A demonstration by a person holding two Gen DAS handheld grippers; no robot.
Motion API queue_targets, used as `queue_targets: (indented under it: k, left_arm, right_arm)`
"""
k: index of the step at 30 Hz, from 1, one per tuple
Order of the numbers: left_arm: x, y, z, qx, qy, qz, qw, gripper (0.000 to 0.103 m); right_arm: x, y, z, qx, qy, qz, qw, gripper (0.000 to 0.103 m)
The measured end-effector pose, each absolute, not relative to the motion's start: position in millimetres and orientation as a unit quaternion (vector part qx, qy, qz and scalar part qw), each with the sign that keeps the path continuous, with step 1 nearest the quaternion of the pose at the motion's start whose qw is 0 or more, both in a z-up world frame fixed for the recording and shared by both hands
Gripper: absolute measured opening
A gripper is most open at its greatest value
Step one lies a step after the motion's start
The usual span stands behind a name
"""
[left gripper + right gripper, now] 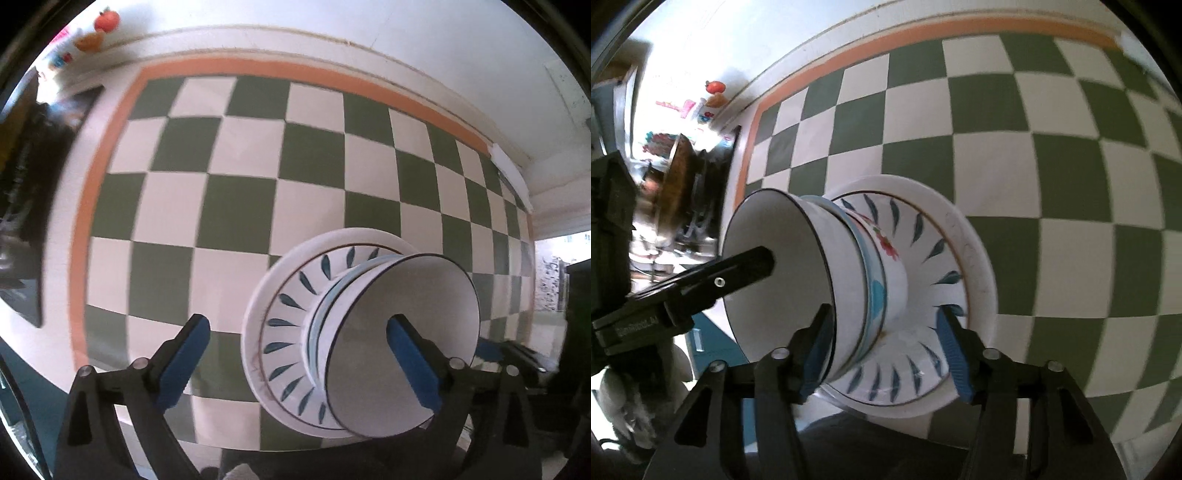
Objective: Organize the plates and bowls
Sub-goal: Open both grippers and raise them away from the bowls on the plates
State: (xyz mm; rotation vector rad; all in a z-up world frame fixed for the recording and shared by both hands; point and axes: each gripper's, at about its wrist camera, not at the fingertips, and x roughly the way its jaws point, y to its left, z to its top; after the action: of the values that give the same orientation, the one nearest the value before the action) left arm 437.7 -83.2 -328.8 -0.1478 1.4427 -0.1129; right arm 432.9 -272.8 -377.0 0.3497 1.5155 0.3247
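A stack of dishes stands on the checkered cloth: a wide white plate [258, 295] [975, 258], a plate with blue leaf marks [291, 325] [923, 229], a flowered bowl [890, 254], a light-blue-rimmed bowl [875, 295] and, on top, a white bowl with a dark rim [406, 295] [846, 277]. My left gripper [299, 363] hovers above the stack, wide open and empty, its right finger over the top bowl's hollow. That finger [746, 271] shows in the right wrist view. My right gripper [886, 354] straddles the bowls from the side, open, its right pad clear of them.
The green-and-white checkered cloth [240, 184] has an orange border [96, 192] near the table's edges. Toy fruit [107, 20] sits against the wall at the far corner. Dark clutter [22, 184] lines the left side, with a brown round dish [677, 177] among it.
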Motion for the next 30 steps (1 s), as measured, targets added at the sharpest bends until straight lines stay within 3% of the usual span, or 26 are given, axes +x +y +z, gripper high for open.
queue_targets:
  k: [2, 9, 30]
  left_arm:
    - [433, -81, -320, -0.065, 0.646, -0.045, 0.76, 0.101]
    - [417, -82, -288, -0.046, 0.586, -0.038, 0.808, 0.102]
    - [275, -80, -171, -0.018, 0.479, -0.063, 0.875, 0.103]
  right_arm:
    - [429, -274, -366, 0.136, 0.671, 0.134, 0.717, 0.086]
    - [405, -275, -317, 0.068, 0.628, 0.076, 0.771, 0.093]
    - [252, -276, -183, 0.092, 0.494, 0.019, 0.864, 0.098]
